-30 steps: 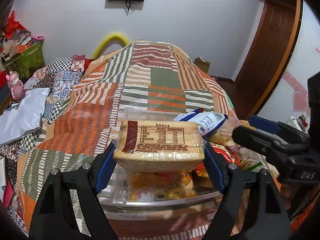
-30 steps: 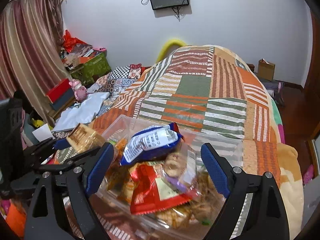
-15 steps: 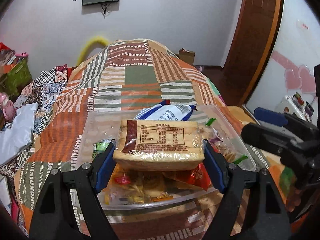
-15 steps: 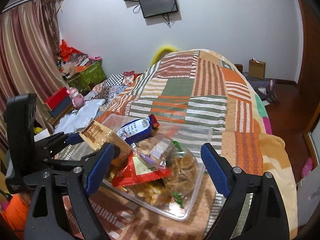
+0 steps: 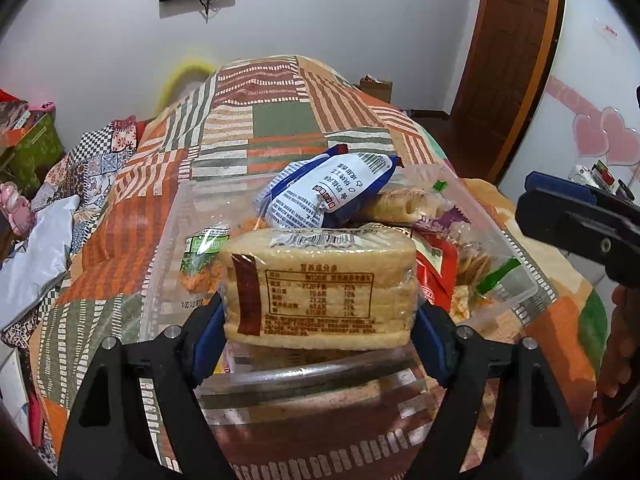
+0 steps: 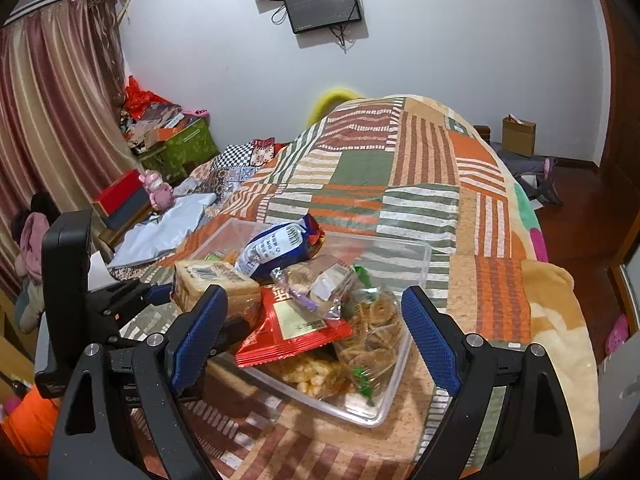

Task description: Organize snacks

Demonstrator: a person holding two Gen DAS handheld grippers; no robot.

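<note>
Blue pads [image 5: 208,344] of the left gripper [image 5: 318,340] are pressing both short ends of a wrapped block of pale wafer biscuits [image 5: 318,284], clamping it with its nutrition label facing the camera. That block is hanging over the near-left part of a clear plastic tub [image 5: 168,248], which is sitting on a patchwork quilt [image 5: 280,120] of orange, green and striped squares.

Inside the tub, going left to right in the left wrist view: a green-labelled packet of orange crumbs [image 5: 200,268] is lying at about nine o'clock from the held block; a blue and white packet [image 5: 328,196] is perching on top of the heap at twelve o'clock; a bag of ridged tan crackers [image 5: 400,208] is lying just right of it; a red packet [image 5: 436,276] is showing at three o'clock, touching the block's right end; round biscuits in a clear bag [image 5: 472,268] are filling the far right side.

From the right wrist view, the right gripper [image 6: 316,340] is hovering above the tub's near edge with its fingers [image 6: 428,344] spread wide, gripping nothing; the red packet and clear bags are lying below and between them. A wall-mounted screen [image 6: 324,4] is hanging at twelve o'clock
</note>
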